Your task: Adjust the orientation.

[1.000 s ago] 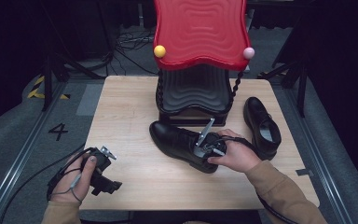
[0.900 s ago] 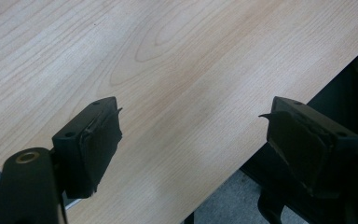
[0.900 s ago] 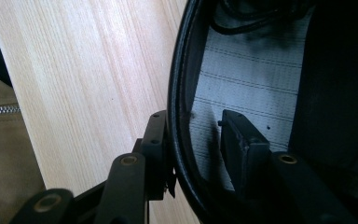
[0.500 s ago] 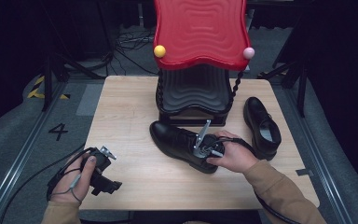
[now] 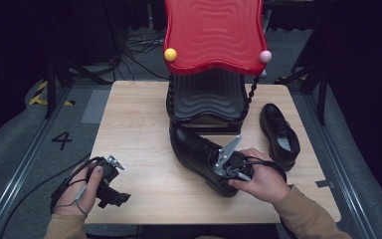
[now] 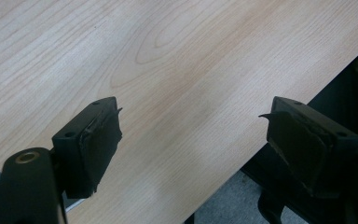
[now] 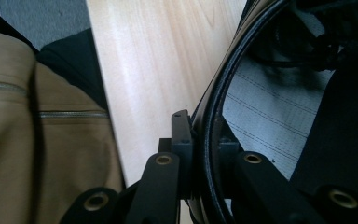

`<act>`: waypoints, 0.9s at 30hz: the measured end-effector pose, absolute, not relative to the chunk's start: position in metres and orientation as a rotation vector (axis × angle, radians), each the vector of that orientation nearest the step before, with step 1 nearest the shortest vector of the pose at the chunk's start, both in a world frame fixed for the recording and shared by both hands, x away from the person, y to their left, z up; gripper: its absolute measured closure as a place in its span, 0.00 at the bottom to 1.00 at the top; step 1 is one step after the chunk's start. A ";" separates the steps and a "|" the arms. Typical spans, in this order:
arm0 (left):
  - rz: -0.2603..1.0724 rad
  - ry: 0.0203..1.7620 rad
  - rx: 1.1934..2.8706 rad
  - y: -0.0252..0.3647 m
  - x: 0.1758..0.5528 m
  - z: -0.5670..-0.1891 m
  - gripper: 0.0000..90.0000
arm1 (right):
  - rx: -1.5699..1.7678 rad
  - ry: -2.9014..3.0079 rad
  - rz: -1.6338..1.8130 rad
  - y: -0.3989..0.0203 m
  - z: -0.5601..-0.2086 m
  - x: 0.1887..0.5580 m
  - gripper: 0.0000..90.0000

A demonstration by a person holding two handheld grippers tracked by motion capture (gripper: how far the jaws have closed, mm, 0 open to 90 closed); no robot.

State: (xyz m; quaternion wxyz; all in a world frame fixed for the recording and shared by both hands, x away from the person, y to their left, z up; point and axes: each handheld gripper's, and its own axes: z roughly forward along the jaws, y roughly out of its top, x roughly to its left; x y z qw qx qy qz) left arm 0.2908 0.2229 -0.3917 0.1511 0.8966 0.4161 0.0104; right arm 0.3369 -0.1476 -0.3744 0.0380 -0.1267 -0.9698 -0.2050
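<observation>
wooden table, right tongs pinching shoe collar

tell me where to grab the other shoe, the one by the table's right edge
Grip the shoe by its collar rim, one jaw inside the opening and one outside, coming from above at the heel end nearest the person. It stands upright with its opening facing up, and the rim is thin. The right tool grips the near shoe that way.

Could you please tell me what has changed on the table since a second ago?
The right gripper has just closed its jaws on the collar of the near black shoe, swinging its toe toward the red rack. The left gripper, open, and the other shoe stayed put.
</observation>
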 end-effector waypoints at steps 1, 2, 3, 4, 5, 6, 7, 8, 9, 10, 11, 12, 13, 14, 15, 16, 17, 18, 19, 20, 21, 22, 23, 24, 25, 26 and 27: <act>0.042 1.192 2.579 0.222 0.291 -0.392 0.20 | -0.405 -2.976 -0.634 -0.150 -0.373 0.334 0.93; 0.039 1.196 2.577 0.222 0.291 -0.391 0.20 | -0.420 -2.973 -0.640 -0.152 -0.372 0.331 0.93; 0.035 1.199 2.576 0.221 0.291 -0.391 0.20 | -0.438 -2.974 -0.644 -0.155 -0.371 0.328 0.93; 0.039 1.186 2.580 0.220 0.292 -0.391 0.20 | -0.465 -2.975 -0.649 -0.159 -0.371 0.325 0.93; 0.034 1.186 2.586 0.220 0.293 -0.391 0.20 | -0.499 -2.976 -0.650 -0.162 -0.371 0.323 0.93; 0.031 1.187 2.584 0.220 0.293 -0.391 0.20 | -0.528 -2.979 -0.649 -0.165 -0.372 0.321 0.93; 0.032 1.193 2.582 0.219 0.293 -0.391 0.20 | -0.557 -2.978 -0.650 -0.166 -0.372 0.320 0.93; 0.032 1.190 2.582 0.219 0.293 -0.392 0.20 | -0.594 -2.979 -0.645 -0.168 -0.374 0.319 0.92; 0.031 1.190 2.584 0.219 0.294 -0.392 0.20 | -0.614 -2.981 -0.642 -0.168 -0.375 0.318 0.92; 0.035 1.184 2.587 0.219 0.294 -0.392 0.20 | -0.650 -2.980 -0.638 -0.169 -0.377 0.317 0.91; 0.039 1.181 2.587 0.219 0.295 -0.392 0.20 | -0.704 -2.960 -0.650 -0.170 -0.380 0.317 0.90; 0.036 1.182 2.586 0.218 0.295 -0.392 0.20 | -0.743 -2.937 -0.657 -0.170 -0.383 0.317 0.90; 0.038 1.180 2.587 0.219 0.295 -0.392 0.20 | -0.757 -2.931 -0.651 -0.170 -0.386 0.317 0.89; 0.038 1.180 2.587 0.219 0.295 -0.392 0.20 | -0.757 -2.931 -0.651 -0.170 -0.386 0.317 0.89; 0.034 1.186 2.580 0.219 0.294 -0.392 0.20 | -0.766 -2.926 -0.645 -0.169 -0.389 0.316 0.88; 0.033 1.188 2.580 0.220 0.294 -0.392 0.20 | -0.766 -2.930 -0.618 -0.167 -0.394 0.314 0.89; 0.034 1.189 2.581 0.220 0.294 -0.392 0.20 | -0.779 -2.945 -0.611 -0.164 -0.397 0.310 0.89; 0.033 1.190 2.582 0.221 0.294 -0.392 0.20 | -0.796 -2.942 -0.616 -0.163 -0.399 0.307 0.88; 0.030 1.194 2.579 0.220 0.295 -0.392 0.20 | -0.801 -2.936 -0.625 -0.162 -0.401 0.306 0.88; 0.030 1.191 2.585 0.220 0.295 -0.393 0.20 | -0.799 -2.916 -0.643 -0.160 -0.403 0.306 0.86; 0.032 1.184 2.584 0.219 0.295 -0.393 0.20 | -0.797 -2.890 -0.645 -0.158 -0.406 0.306 0.85; 0.028 1.185 2.584 0.219 0.295 -0.393 0.20 | -0.781 -2.873 -0.631 -0.156 -0.408 0.305 0.83; 0.027 1.184 2.584 0.219 0.294 -0.393 0.20 | -0.773 -2.853 -0.635 -0.154 -0.411 0.305 0.82; 0.032 1.181 2.586 0.219 0.295 -0.392 0.20 | -0.774 -2.865 -0.632 -0.153 -0.411 0.305 0.83; 0.030 1.187 2.578 0.219 0.294 -0.392 0.20 | -0.768 -2.862 -0.628 -0.153 -0.411 0.306 0.82; 0.032 1.189 2.579 0.219 0.294 -0.392 0.20 | -0.760 -2.856 -0.625 -0.154 -0.411 0.307 0.82; 0.031 1.186 2.583 0.220 0.294 -0.392 0.20 | -0.759 -2.852 -0.627 -0.154 -0.411 0.307 0.82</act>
